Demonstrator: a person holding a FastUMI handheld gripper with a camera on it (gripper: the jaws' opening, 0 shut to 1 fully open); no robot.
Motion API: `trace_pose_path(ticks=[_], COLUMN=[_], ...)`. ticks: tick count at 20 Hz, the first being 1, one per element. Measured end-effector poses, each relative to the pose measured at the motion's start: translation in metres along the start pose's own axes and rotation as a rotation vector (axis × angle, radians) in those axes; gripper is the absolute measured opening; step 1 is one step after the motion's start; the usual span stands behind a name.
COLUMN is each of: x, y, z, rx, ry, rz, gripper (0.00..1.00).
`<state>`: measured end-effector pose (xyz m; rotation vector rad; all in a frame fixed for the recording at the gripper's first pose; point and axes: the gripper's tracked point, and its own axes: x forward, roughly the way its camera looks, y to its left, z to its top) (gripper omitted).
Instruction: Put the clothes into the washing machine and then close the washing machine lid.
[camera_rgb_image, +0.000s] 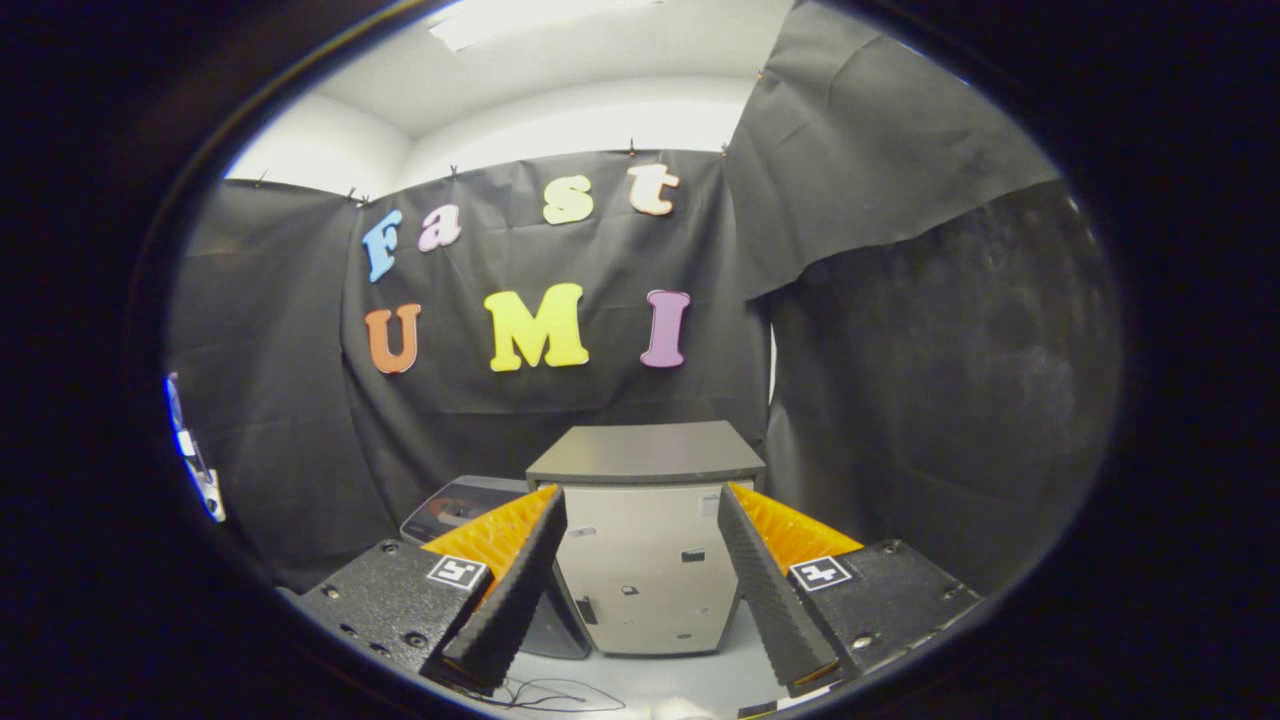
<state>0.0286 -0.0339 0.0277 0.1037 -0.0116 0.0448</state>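
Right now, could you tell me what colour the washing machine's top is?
Dark grey, over a pale body; gripper view shows the washing machine best.

Light comes from a ceiling lamp (540, 18) above, which is overexposed and glares white. The white upper wall (580, 125) is also very bright, while the black cloth (900, 400) stays dim and absorbs light. The fisheye lens bends straight lines strongly near the edges. The centre is reasonably sharp; the outer parts are softer.
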Motion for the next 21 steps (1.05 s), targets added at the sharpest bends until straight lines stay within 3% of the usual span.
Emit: trace_pose_path(ticks=[10,21], x=[-0.012,-0.022], y=[-0.003,-0.007], z=[0.01,-0.01], rx=[-0.002,-0.003], ry=[0.004,0.022], rz=[0.005,-0.011], gripper=[0.95,0.95])
